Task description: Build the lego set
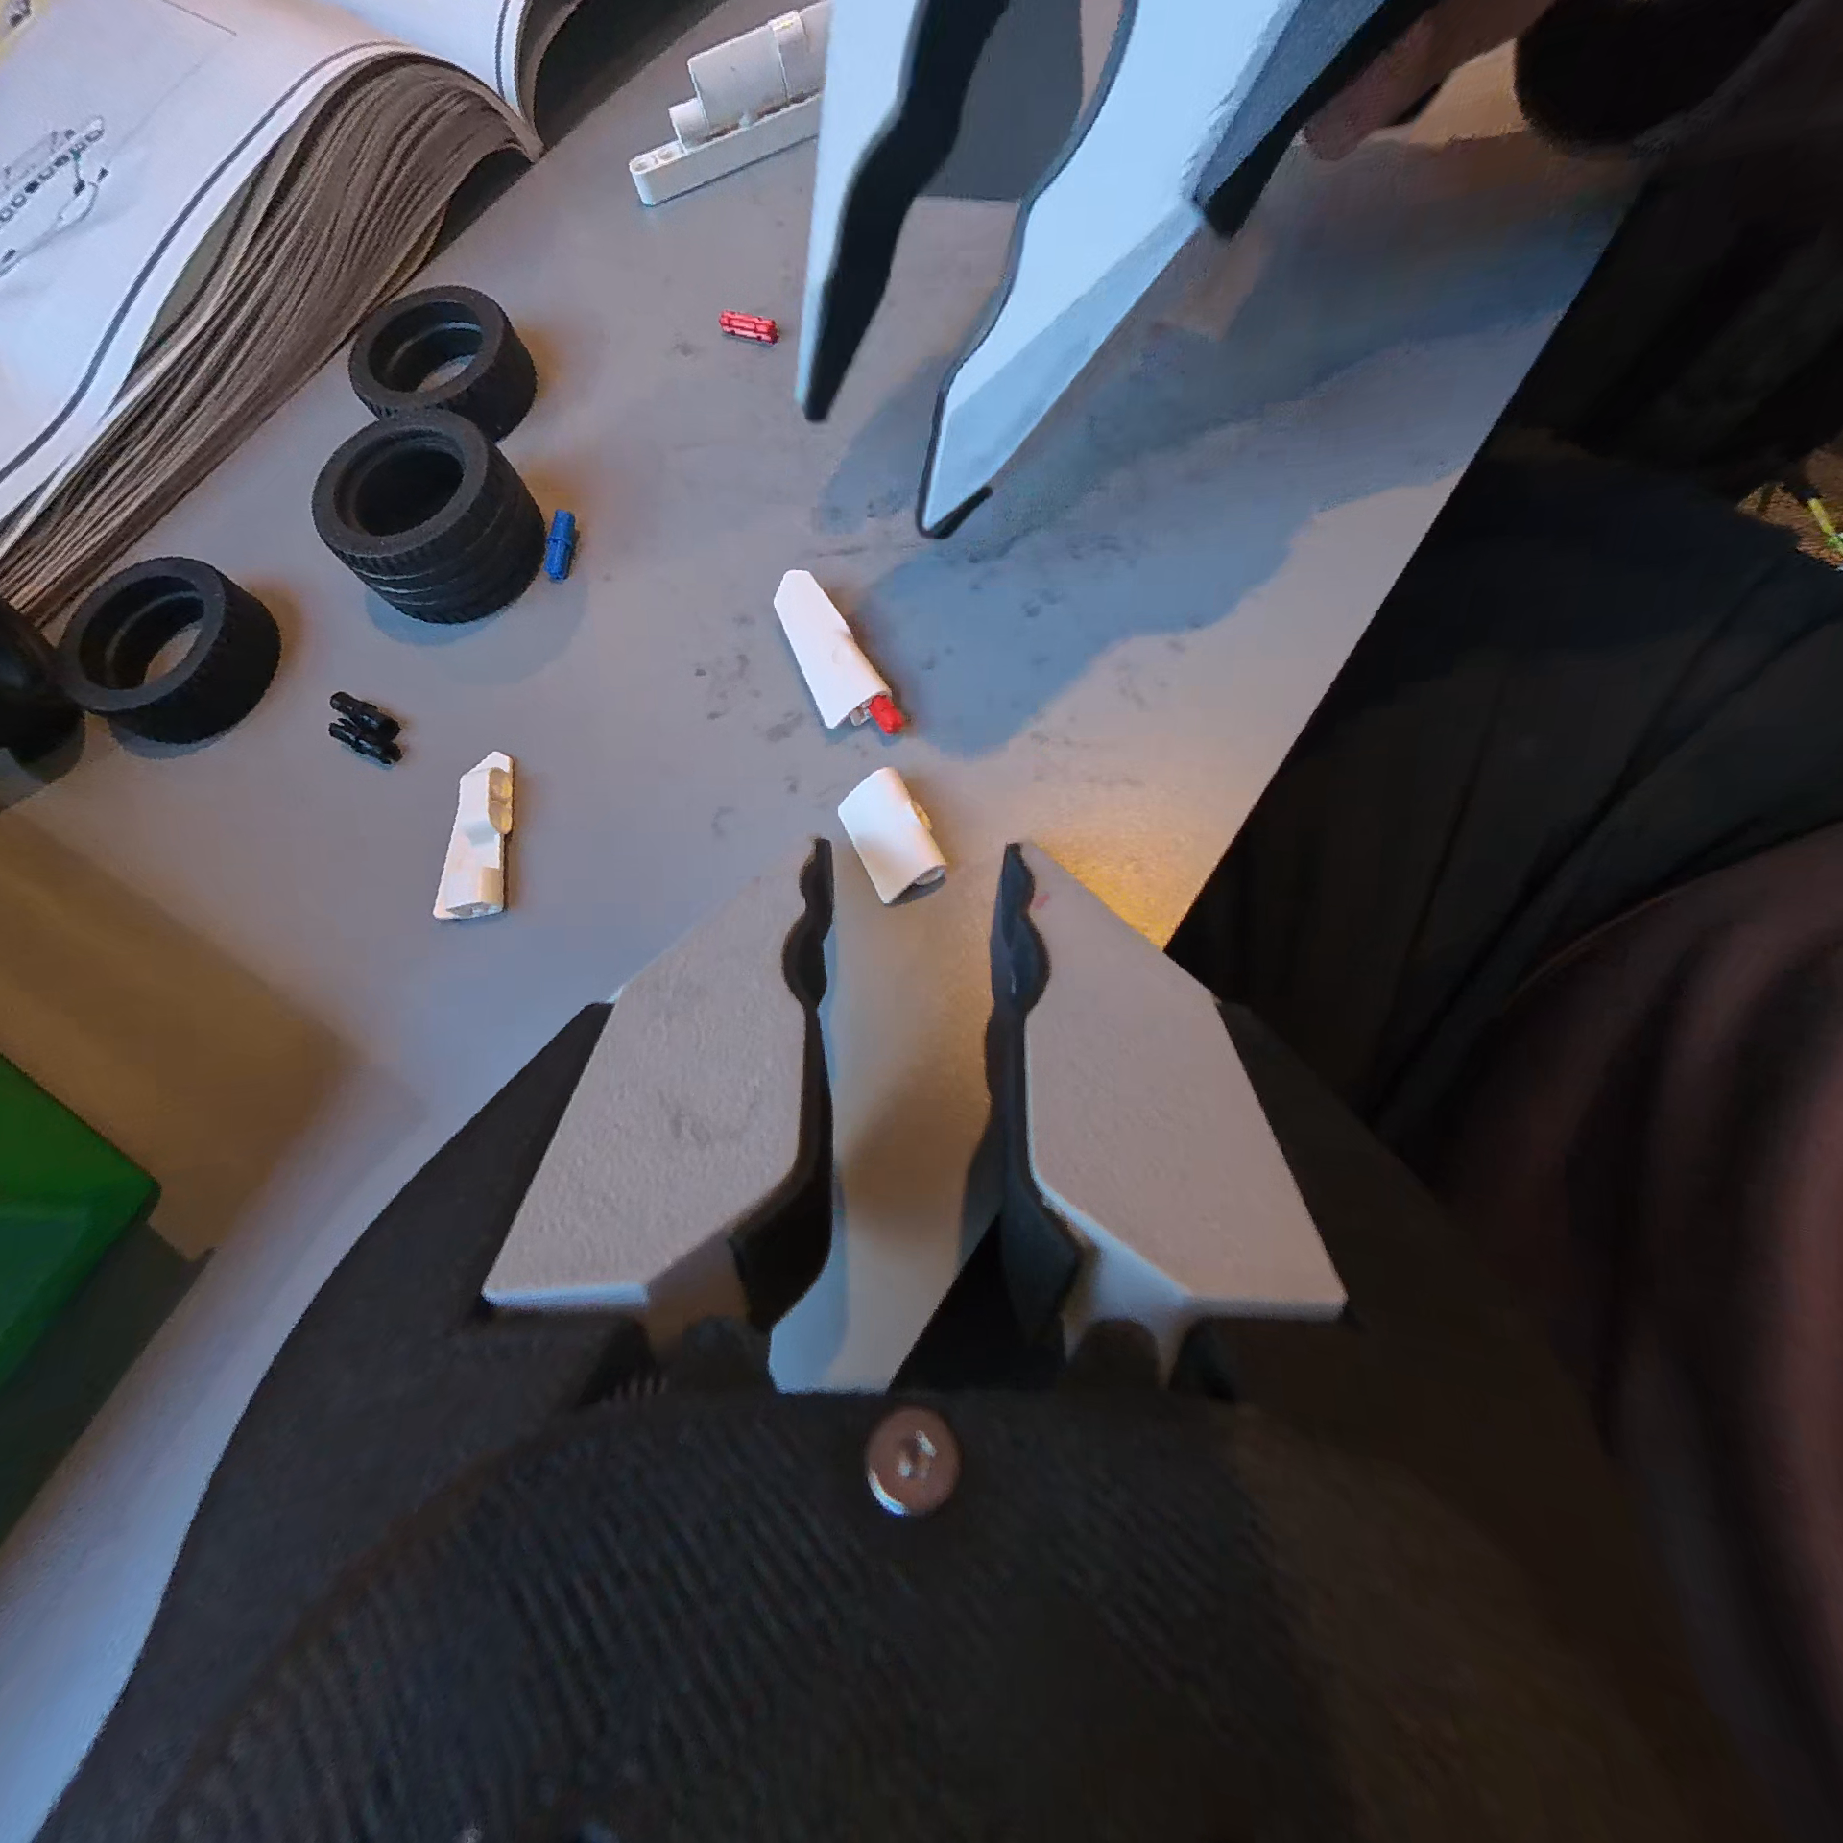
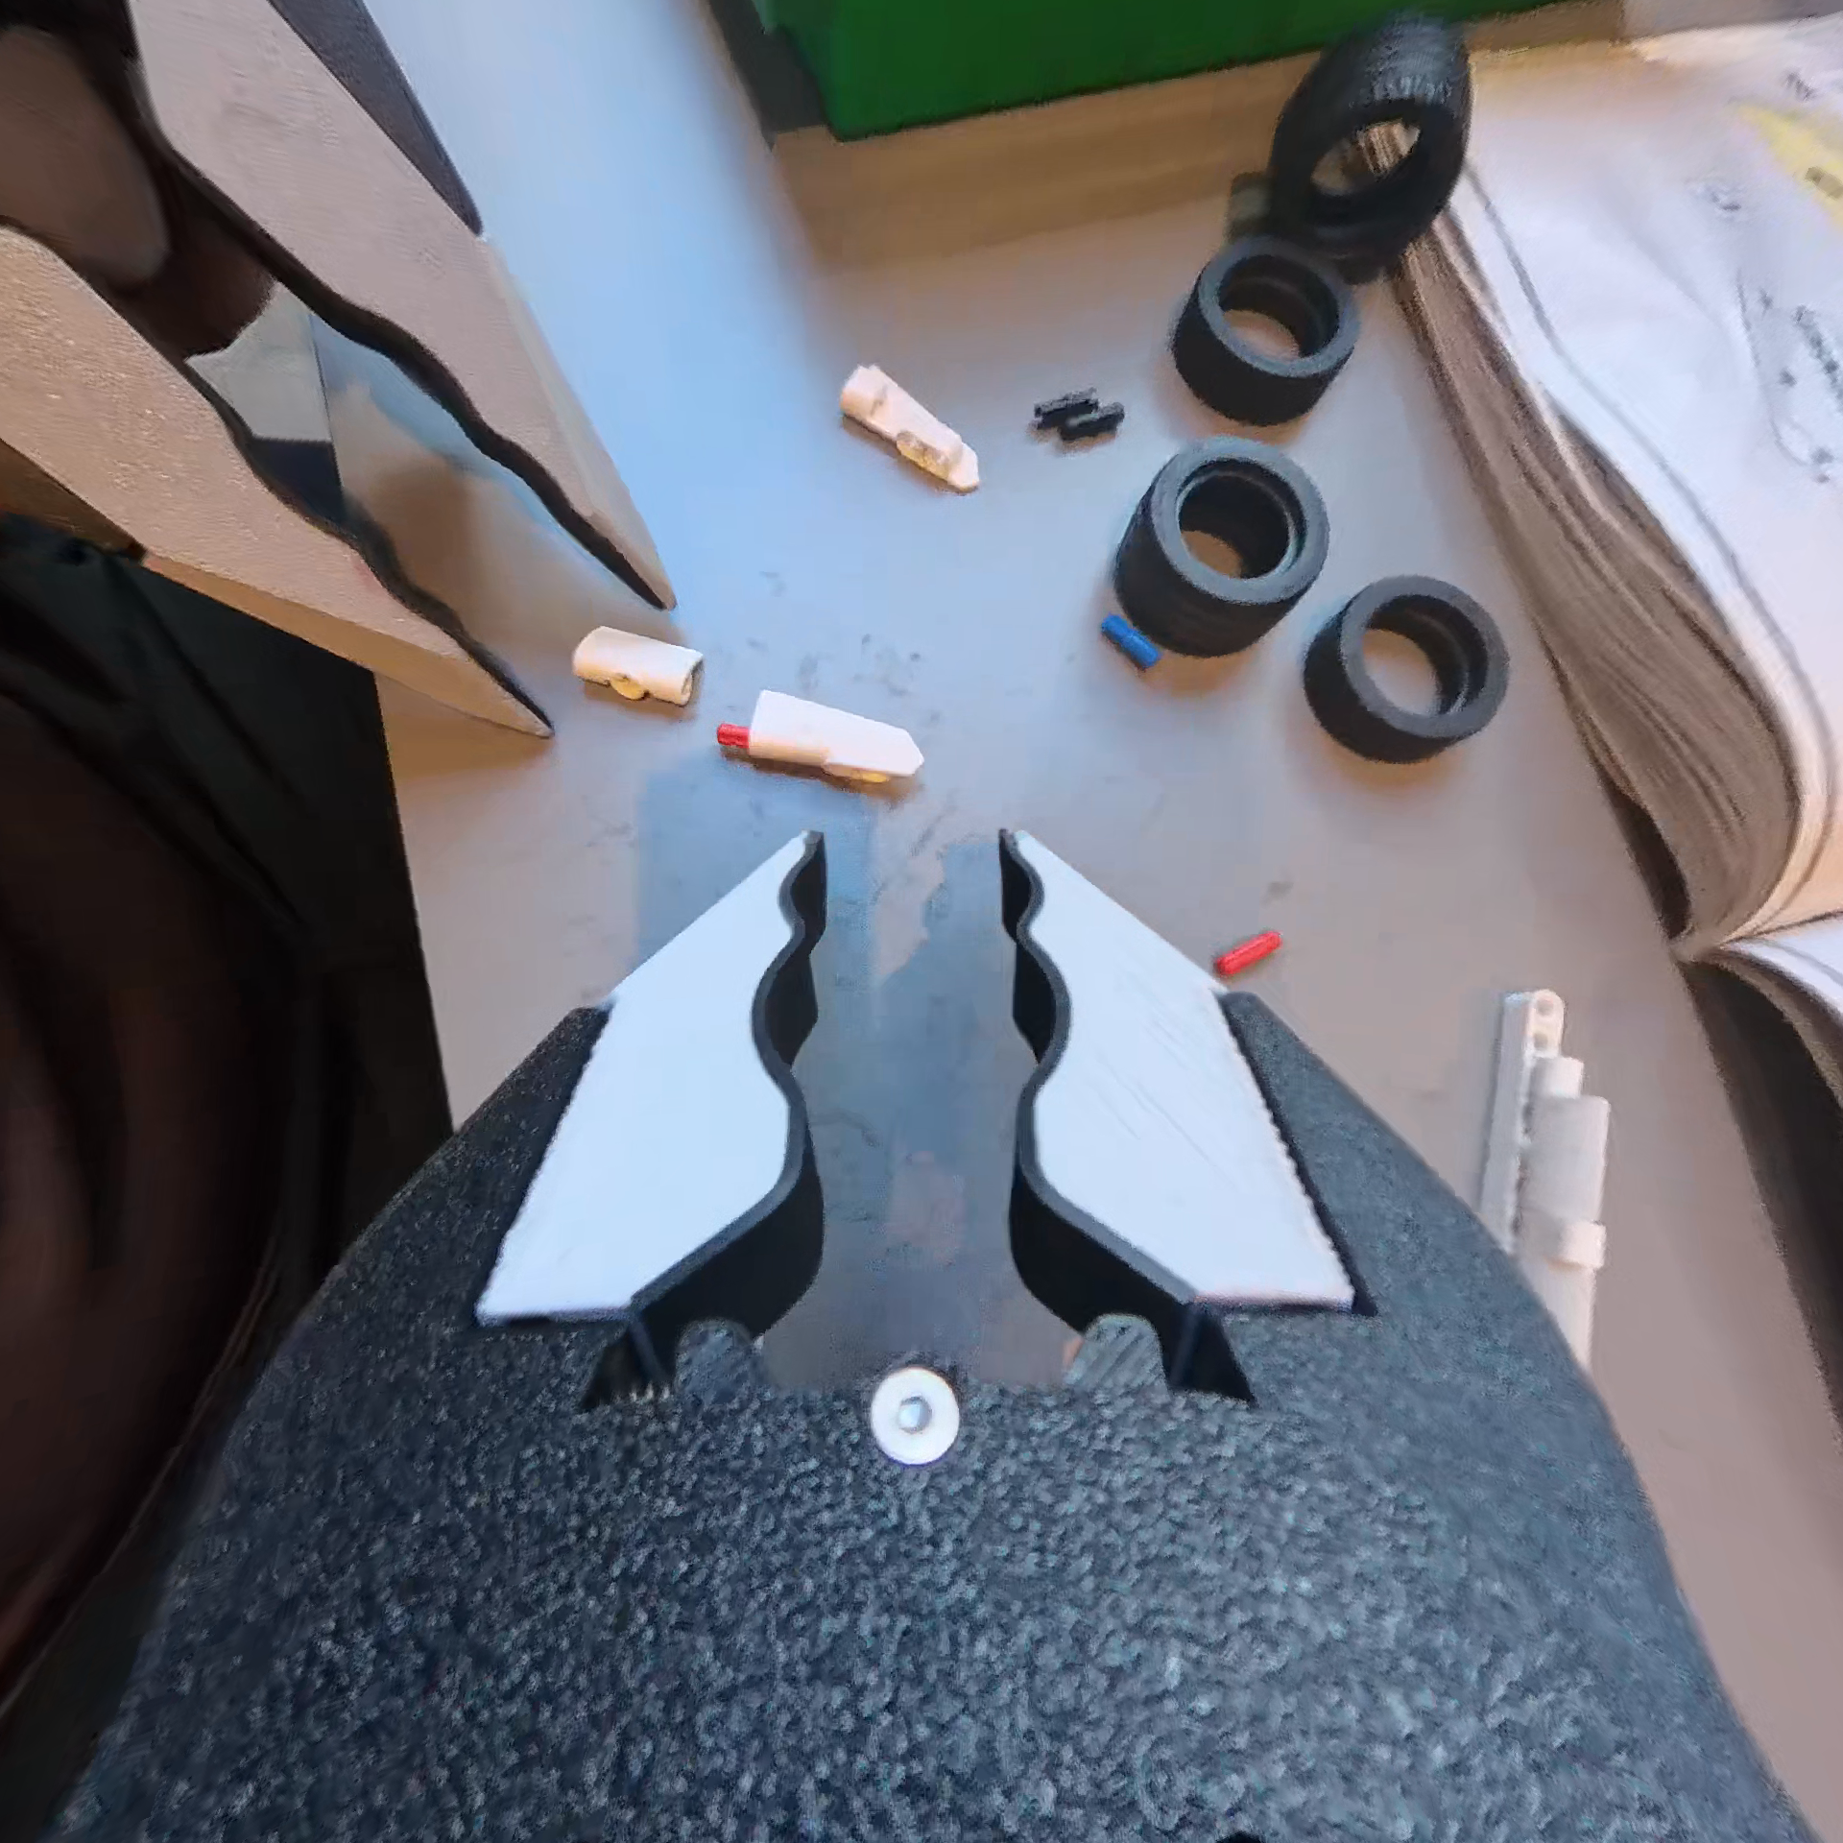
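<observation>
Booklet (image 1: 150,249) cropped; both grippers' jaws apart, empty

Your left wrist camera sits behind the left gripper (image 1: 916,848) and looks steeply down along its 2 fingers at the grey table (image 1: 678,618), close to the surface, with the table's edge on its right. Your right wrist camera looks down the same way from behind the right gripper (image 2: 910,836), from the opposite side, so the 2 views face each other and each catches the other gripper. Both share the middle of the table: the white piece with a red pin (image 1: 830,650) (image 2: 828,736), the tyres (image 1: 419,514) (image 2: 1222,544) and the open manual (image 1: 189,249) (image 2: 1646,519).
</observation>
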Demonstrator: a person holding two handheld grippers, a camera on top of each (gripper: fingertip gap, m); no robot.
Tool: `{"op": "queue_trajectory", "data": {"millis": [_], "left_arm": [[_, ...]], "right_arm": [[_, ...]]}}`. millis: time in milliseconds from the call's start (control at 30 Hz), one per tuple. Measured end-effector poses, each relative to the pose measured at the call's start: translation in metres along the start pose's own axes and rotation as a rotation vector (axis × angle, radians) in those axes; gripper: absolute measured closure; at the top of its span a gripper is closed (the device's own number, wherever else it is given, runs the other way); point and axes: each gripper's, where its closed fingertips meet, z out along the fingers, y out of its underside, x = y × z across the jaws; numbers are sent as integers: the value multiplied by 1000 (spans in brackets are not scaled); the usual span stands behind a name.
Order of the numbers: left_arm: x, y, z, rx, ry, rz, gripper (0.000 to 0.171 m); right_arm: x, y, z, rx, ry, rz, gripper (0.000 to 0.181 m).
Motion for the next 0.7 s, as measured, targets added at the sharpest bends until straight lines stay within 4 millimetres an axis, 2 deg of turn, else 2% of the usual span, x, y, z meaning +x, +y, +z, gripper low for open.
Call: {"op": "queue_trajectory", "data": {"millis": [133,433,700], "left_arm": [[-1,1,-1,-3,-2,0,140],[0,8,-8,-28,37,1,142],[0,1,1,-38,76,-32,142]], "right_arm": [[6,-8,-1,10,6,-91,134],[-17,-7,24,-36,-164,-326,144],[-22,-9,27,-24,-220,-376,148]]}}
